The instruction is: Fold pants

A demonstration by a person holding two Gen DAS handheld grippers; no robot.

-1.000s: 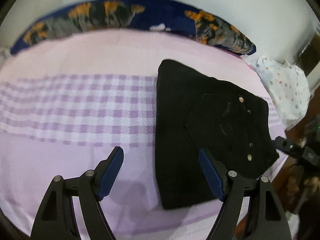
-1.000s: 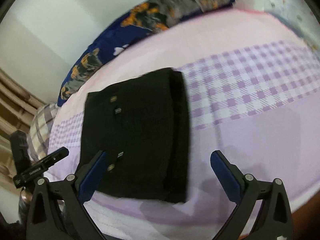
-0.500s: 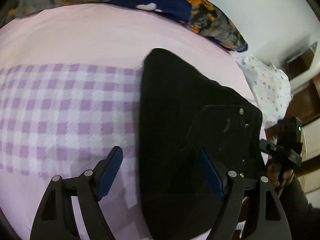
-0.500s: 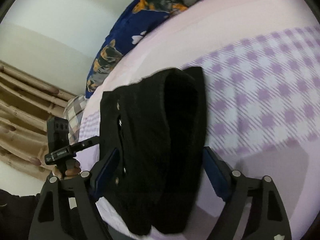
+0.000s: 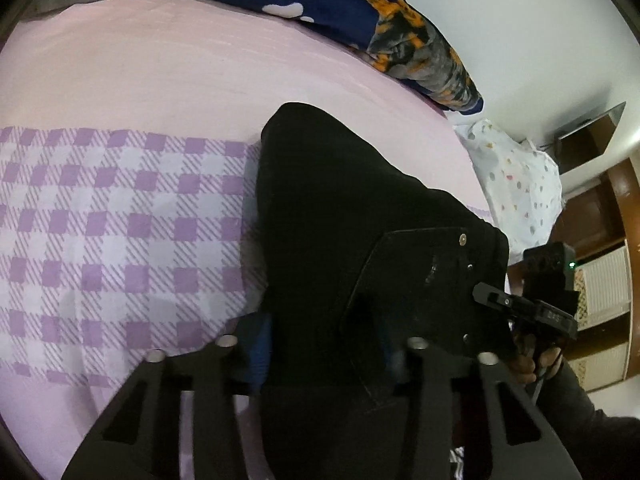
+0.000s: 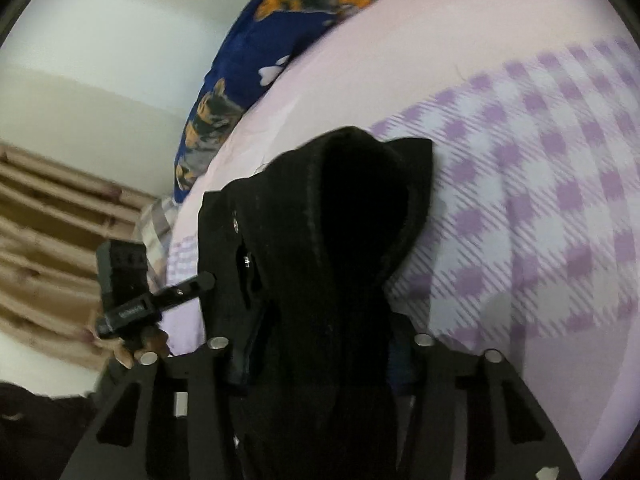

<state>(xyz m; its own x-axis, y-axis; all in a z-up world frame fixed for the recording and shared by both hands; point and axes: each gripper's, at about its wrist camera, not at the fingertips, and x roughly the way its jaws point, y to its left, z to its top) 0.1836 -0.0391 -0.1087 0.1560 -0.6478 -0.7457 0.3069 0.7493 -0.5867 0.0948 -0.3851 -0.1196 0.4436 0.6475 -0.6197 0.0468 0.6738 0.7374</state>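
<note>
A: Left hand-held gripper (image 5: 324, 354) now closing on near edge of black pants (image 5: 344, 216) — fabric between the blue pads, jaws far narrower than a sec ago, when wide apart and above bare sheet beside the pants.

B: And right hand-held gripper (image 6: 320, 354)?

A: Same. Closing round the thick folded edge of pants, cloth bunched between the fingers. Was wide a sec ago, only left finger over fabric. Can't tell yet if pads fully press on either side.

B: Pants where?

A: Folded, lying on bed (image 5: 168, 80), half on pink sheet, half on purple check band. Rivets + back pocket facing up in left wrist view. Fill much more of both views than before; both cams nearer and tipped lower.

B: Anything else?

A: Navy/orange print pillow (image 5: 400, 28) at far edge of bed, well apart from pants. White dotted cloth (image 5: 516, 188) off the bed's right side. Other gripper + person's hand (image 5: 536, 356) at right of left wrist view, closer in than a sec ago.
</note>
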